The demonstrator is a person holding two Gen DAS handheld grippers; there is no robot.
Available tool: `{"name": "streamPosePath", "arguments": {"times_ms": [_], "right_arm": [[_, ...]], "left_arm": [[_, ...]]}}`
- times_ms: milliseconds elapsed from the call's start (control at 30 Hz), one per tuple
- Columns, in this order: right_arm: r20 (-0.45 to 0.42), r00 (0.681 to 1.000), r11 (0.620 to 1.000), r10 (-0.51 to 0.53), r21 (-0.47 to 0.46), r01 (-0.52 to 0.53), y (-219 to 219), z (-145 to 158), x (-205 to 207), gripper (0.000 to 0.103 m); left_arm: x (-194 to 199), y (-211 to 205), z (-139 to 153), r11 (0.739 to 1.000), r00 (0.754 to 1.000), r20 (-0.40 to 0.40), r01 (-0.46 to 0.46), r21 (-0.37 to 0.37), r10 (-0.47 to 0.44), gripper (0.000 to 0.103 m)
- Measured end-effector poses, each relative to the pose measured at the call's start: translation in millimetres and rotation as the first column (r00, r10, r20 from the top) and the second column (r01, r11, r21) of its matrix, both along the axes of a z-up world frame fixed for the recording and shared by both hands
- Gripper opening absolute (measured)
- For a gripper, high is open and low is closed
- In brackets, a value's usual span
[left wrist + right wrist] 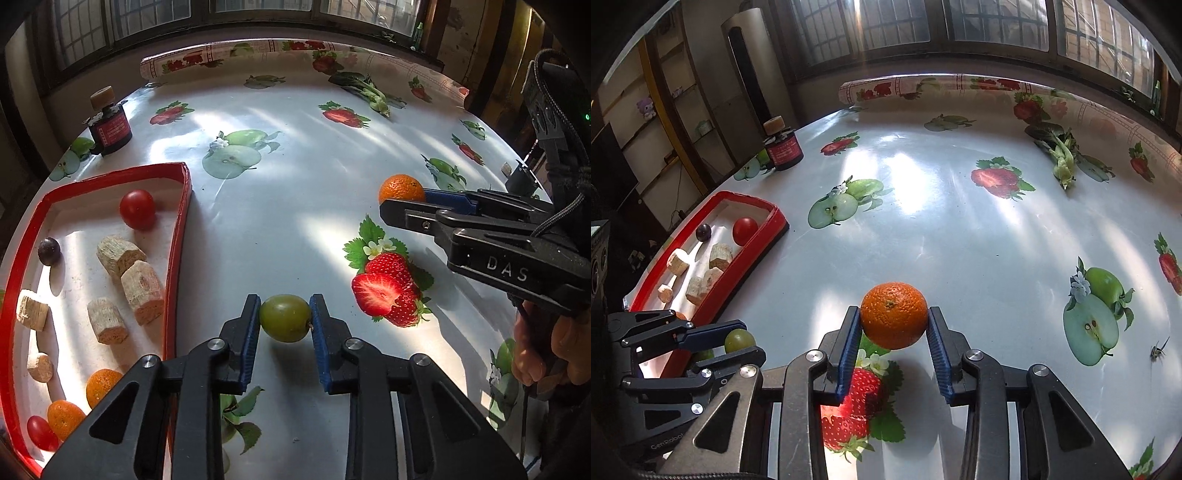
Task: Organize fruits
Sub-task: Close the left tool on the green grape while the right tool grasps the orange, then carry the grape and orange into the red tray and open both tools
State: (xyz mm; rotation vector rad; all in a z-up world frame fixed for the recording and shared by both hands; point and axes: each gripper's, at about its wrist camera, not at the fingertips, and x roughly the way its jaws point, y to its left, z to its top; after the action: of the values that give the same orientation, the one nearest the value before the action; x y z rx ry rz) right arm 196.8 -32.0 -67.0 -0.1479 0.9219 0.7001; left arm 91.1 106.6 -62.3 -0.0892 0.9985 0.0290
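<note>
Left gripper [285,318] pinching grape [285,317] just off tray's [176,258] right wall, near table's [295,206] front edge. Right gripper [894,325] pinching orange [894,314] mid-table, well apart from tray. Tray at left edge already holding tomatoes [137,209], dark grape [49,250], kumquats [65,419], pale chunks [142,291]. Left to do, likely: carry both fruits into tray.

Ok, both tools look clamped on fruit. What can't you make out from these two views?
- Red tray, left wrist view: near end hidden behind the left tool.
- Green grape, right wrist view: half covered by the left tool's fingers.
- Orange, left wrist view: lower part behind the right tool.
- Jar label: too small to read.
</note>
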Motion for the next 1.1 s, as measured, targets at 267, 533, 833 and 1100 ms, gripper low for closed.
{"name": "streamPosePath", "arguments": {"times_ms": [267, 533, 833, 1100], "right_arm": [[0.005, 1.000, 0.996, 0.024, 0.082, -0.024, -15, 30, -43, 0.037], [0.015, 0.999, 0.991, 0.045, 0.123, -0.046, -20, 46, -77, 0.037], [0.012, 0.999, 0.989, 0.050, 0.142, -0.051, -22, 51, -98, 0.037], [0.002, 0.998, 0.989, 0.064, 0.130, -0.064, -15, 48, -107, 0.036]], "left_arm": [[-37, 0, 28, 0.999, 0.997, 0.076, -0.017, 0.031, 0.015, 0.024], [-71, 5, 48, 0.998, 0.990, 0.134, -0.047, 0.036, 0.042, 0.024], [-95, 15, 54, 0.996, 0.984, 0.163, -0.076, 0.050, 0.067, 0.024], [-107, 23, 55, 0.995, 0.982, 0.172, -0.091, 0.046, 0.082, 0.024]]}}
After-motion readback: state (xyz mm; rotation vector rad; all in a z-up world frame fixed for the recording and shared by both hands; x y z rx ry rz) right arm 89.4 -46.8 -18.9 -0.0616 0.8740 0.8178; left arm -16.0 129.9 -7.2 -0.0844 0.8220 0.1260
